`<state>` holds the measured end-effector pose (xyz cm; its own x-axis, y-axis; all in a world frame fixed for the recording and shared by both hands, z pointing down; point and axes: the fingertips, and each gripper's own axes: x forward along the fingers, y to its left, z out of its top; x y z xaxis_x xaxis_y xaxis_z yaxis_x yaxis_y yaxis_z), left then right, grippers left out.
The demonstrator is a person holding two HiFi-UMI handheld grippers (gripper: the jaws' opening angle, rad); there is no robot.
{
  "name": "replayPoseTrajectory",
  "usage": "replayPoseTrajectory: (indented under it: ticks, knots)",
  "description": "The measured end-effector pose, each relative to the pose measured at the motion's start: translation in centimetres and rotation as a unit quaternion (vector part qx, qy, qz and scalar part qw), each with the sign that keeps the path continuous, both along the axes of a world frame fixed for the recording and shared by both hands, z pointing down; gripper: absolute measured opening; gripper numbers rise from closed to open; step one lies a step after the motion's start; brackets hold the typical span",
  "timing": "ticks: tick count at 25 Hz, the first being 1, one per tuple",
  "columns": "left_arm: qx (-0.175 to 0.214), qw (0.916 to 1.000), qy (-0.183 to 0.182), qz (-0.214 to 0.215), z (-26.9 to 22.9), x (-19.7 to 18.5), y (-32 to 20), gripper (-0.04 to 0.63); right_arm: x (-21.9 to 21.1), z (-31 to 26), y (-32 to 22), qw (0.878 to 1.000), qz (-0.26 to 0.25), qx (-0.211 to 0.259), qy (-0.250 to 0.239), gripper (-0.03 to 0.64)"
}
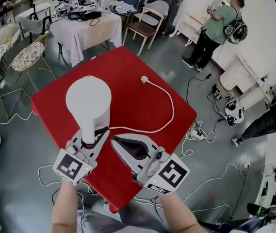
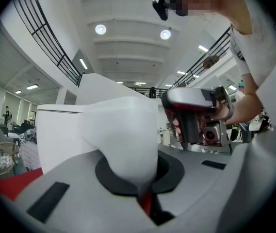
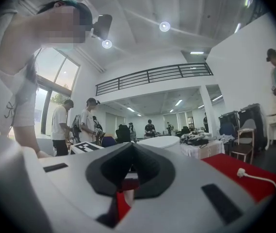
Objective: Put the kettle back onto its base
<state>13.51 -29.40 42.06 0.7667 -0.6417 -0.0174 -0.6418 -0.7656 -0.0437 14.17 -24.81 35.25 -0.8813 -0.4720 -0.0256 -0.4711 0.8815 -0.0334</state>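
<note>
A white kettle (image 1: 88,100) stands on the red table (image 1: 128,72), seen from above with its round lid toward me. Its handle runs down toward me, and my left gripper (image 1: 90,139) is shut on it. In the left gripper view the white handle (image 2: 123,140) fills the space between the jaws. The base is hidden under the kettle. Its white cord (image 1: 170,108) loops right to a loose plug (image 1: 144,79). My right gripper (image 1: 115,141) hovers just right of the handle, shut and holding nothing, and the kettle's top (image 3: 159,141) shows beyond its jaws.
The table's near corner lies right under both grippers. On the floor around it are a wicker chair (image 1: 28,56), a table with a white cloth (image 1: 87,28), a wooden chair (image 1: 147,21), loose cables and a power strip (image 1: 197,134). A person (image 1: 215,28) stands at the back right.
</note>
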Motion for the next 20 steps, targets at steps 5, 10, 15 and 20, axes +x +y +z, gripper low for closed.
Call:
replayPoseTrajectory:
  ticks: [5,10,15,20]
  knots:
    - [0.002,0.9990,-0.042,0.016,0.9,0.0,1.3,0.006,-0.2,-0.2,0.1,1.000,0.002,0.003,0.006,0.008]
    - [-0.014,0.9989,-0.037,0.024,0.7,-1.1,0.6,0.008,0.2,-0.3,0.0,1.000,0.011,0.001,0.000,0.008]
    - [-0.005,0.9983,-0.039,0.042,1.2,-1.5,1.4,0.008,0.2,-0.3,0.0,1.000,0.013,0.001,0.003,0.008]
    - [-0.019,0.9978,-0.040,0.050,0.7,-1.8,0.4,0.008,0.5,-0.6,-0.2,1.000,0.014,0.002,0.001,0.008]
